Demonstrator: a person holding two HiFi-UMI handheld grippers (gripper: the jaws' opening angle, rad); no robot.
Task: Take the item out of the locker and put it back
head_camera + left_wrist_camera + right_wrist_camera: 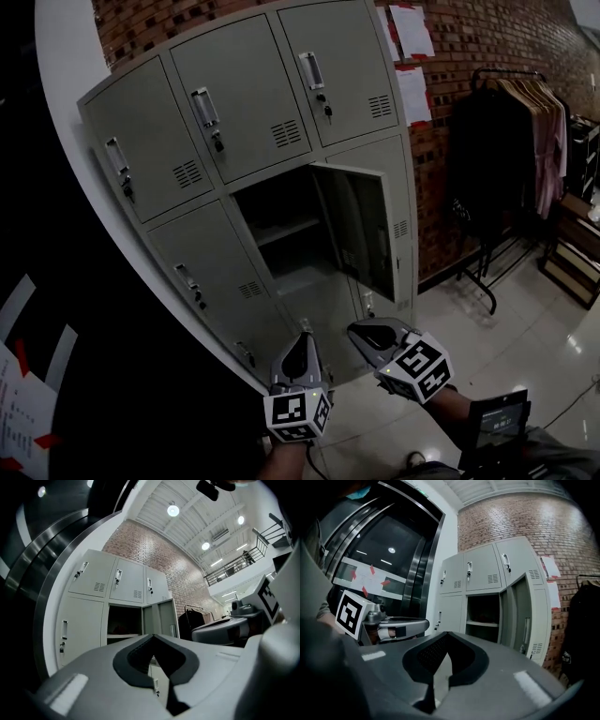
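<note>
A grey bank of lockers (234, 122) stands against a brick wall. One lower compartment (281, 220) is open, its door (361, 230) swung out to the right, with a shelf (286, 232) across it. A dim reddish shape (485, 619) lies on that shelf, too dark to identify. My left gripper (305, 330) and right gripper (354, 328) hang side by side below the opening, well short of it. Seen in its own view, the left gripper (153, 638) has its jaws together and empty. The right gripper (446, 637) is likewise shut on nothing.
A clothes rack (511, 122) with dark and pink garments stands to the right of the lockers. Paper sheets (412, 33) hang on the brick wall. Dark glass panels with taped notes (370, 576) lie to the left. The floor is glossy white tile (525, 347).
</note>
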